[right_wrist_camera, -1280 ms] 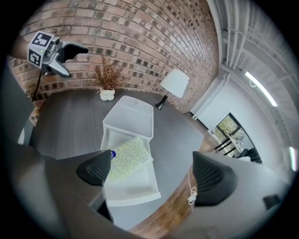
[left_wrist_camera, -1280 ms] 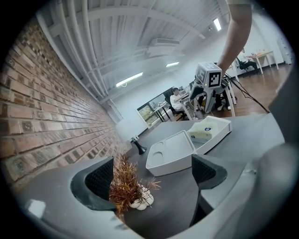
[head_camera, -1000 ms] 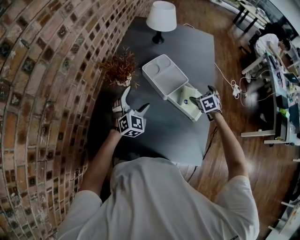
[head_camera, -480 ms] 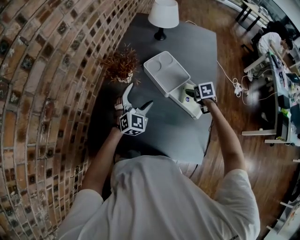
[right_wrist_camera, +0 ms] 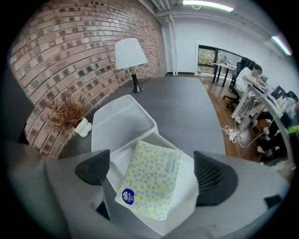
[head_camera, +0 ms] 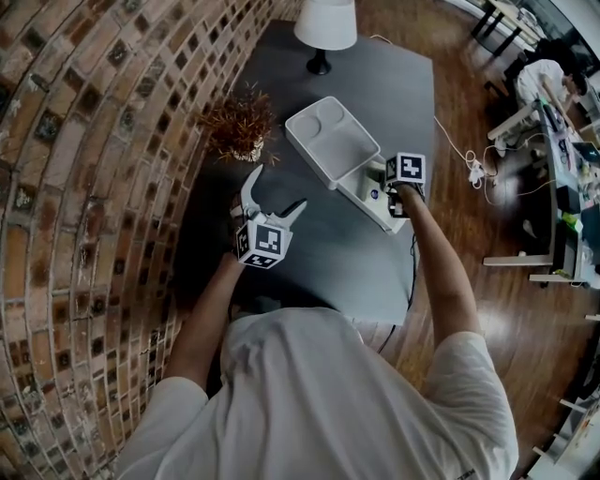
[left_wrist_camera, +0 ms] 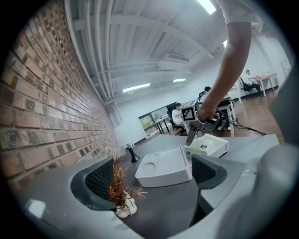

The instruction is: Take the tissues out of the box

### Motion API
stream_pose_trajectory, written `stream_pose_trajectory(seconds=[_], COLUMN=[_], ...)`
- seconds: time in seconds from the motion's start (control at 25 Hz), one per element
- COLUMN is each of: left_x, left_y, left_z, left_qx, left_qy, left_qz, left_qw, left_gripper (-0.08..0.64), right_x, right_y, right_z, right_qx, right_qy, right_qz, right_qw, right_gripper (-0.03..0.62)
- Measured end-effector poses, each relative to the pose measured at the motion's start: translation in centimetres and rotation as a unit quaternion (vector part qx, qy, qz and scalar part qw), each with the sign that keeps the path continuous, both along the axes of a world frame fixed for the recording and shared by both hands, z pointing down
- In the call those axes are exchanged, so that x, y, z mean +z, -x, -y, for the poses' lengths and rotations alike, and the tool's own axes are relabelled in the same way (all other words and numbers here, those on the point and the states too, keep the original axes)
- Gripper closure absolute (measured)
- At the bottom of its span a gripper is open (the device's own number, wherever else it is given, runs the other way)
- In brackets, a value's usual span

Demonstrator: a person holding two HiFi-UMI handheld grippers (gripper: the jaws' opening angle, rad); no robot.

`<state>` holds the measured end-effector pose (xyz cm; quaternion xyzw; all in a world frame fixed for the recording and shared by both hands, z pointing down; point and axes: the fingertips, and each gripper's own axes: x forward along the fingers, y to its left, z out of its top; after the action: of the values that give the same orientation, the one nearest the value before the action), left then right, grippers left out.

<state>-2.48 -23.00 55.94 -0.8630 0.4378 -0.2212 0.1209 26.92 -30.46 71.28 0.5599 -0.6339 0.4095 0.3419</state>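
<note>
A white box (head_camera: pixel 364 193) stands open on the dark table, its lid (head_camera: pixel 330 139) laid back toward the lamp. Inside lies a yellow tissue pack (right_wrist_camera: pixel 152 179) with blue dots and a round blue sticker. My right gripper (right_wrist_camera: pixel 152 170) hovers right over the box (right_wrist_camera: pixel 189 205), its jaws opening, one on each side of the pack without touching it. In the head view the right gripper (head_camera: pixel 397 192) covers the pack. My left gripper (head_camera: pixel 272 195) is open and empty, left of the box above bare table. From the left gripper (left_wrist_camera: pixel 153 175) I see the lid (left_wrist_camera: pixel 163 165) and the box (left_wrist_camera: pixel 210 145).
A dried plant in a small white vase (head_camera: pixel 239 129) stands near the brick wall, left of the lid. A white lamp (head_camera: pixel 323 23) is at the table's far end. A cable and power strip (head_camera: pixel 469 169) lie on the wooden floor right of the table. People sit at desks beyond.
My right gripper has moved from the box's right edge to over the box, and its jaws have spread wider. The left gripper has barely shifted.
</note>
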Motion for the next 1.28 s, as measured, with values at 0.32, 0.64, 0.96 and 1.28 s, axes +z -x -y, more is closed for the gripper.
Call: stream_pose_trajectory(seconds=[0.32,0.64,0.96,1.28], left_x=[0.0,-1.3,-1.8,-1.8], left_y=[0.5,0.7,0.2,1.1], left_z=[1.0,1.1,0.8,0.5], left_qx=[-0.019,-0.022,-0.015,-0.018], left_qy=[0.024,0.023,0.044,0.05], left_qz=[-0.057,-0.092,-0.144,-0.142], left_qw=[0.9979,0.9952,0.9884,0.9885], left_gripper=[0.037,0.037,0.037,0.037], right_x=[2.2,4.3,6.9,8.8], right_y=[0.1,0.0,0.5,0.8], right_z=[-0.4,-1.0,-2.0,-3.3], right_qx=[0.053,0.087,0.131,0.175], right_qy=[0.025,0.058,0.076,0.106], right_qz=[0.019,0.017,0.039,0.096], right_qw=[0.998,0.994,0.988,0.974], right_gripper=[-0.006,-0.006,-0.006,-0.004])
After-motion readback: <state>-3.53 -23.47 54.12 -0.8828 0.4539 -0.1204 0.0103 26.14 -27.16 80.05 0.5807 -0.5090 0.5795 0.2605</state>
